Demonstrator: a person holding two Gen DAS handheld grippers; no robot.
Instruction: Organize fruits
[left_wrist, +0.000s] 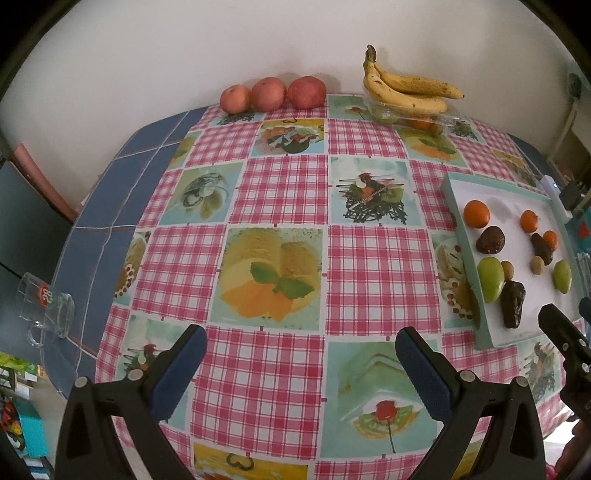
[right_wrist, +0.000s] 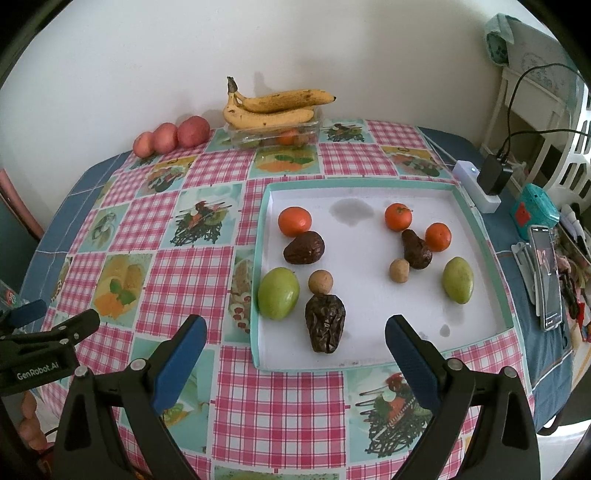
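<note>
Both tools spread, empty, above table.
Mixed fruits (right_wrist: 291, 220) scattered in tray (right_wrist: 476, 236), mid-frame right view; sorted or awaiting sorting: undeterminable. Left tool (left_wrist: 301, 349), right tool (right_wrist: 295, 338) clear of fruit.

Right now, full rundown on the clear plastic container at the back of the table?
The clear plastic container is a shallow, see-through rectangular tub standing upright on the checked tablecloth near the wall, right of three red apples. Two speckled yellow bananas lie across its open top. Inside, an orange fruit and something green show through the wall; the rest is unclear. Neither gripper touches it.
</note>
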